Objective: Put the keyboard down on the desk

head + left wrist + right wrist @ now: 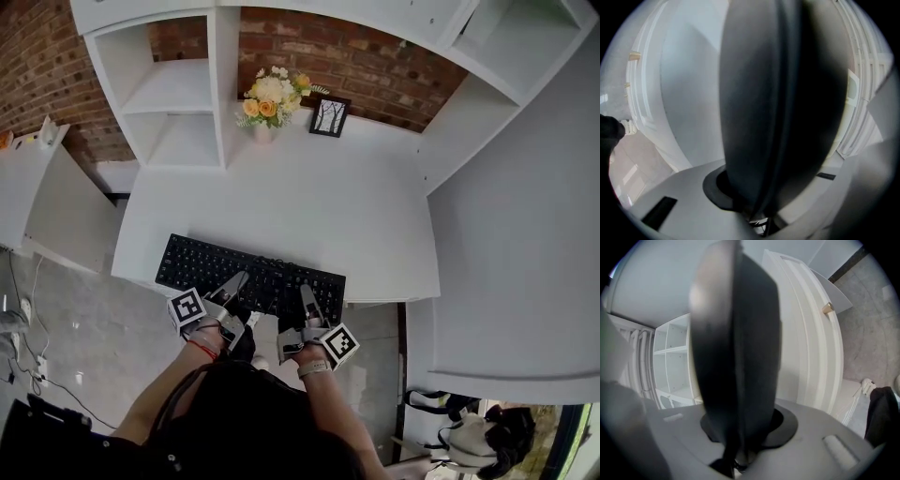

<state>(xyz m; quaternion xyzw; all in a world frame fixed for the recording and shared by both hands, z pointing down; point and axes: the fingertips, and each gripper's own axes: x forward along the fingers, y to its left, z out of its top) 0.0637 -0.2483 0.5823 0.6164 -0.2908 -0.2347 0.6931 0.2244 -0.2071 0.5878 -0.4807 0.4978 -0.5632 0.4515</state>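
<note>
**Jaws pinching the keyboard at the worktop's front edge**

Jaws of both grippers are closed on the near long side of the keyboard (253, 267). Each gripper view shows it as a dark slab edge-on between the jaws (778, 108) (736, 348). The left gripper (236, 283) holds left of the middle and the right gripper (307, 298) right of it.

The keyboard lies level along the front edge of the white worktop (281, 197), and its near side seems to overhang that edge. Whether it already rests on the surface or hangs just above it cannot be told. By my judgement the carrying is nearly done; what is left is to settle it, perhaps further in, and let go.

Nothing stands in the way. A vase of flowers (270, 98) and a picture frame (329, 116) sit at the back edge, well apart from the keyboard, with shelves (173, 94) at the back left corner.
</note>
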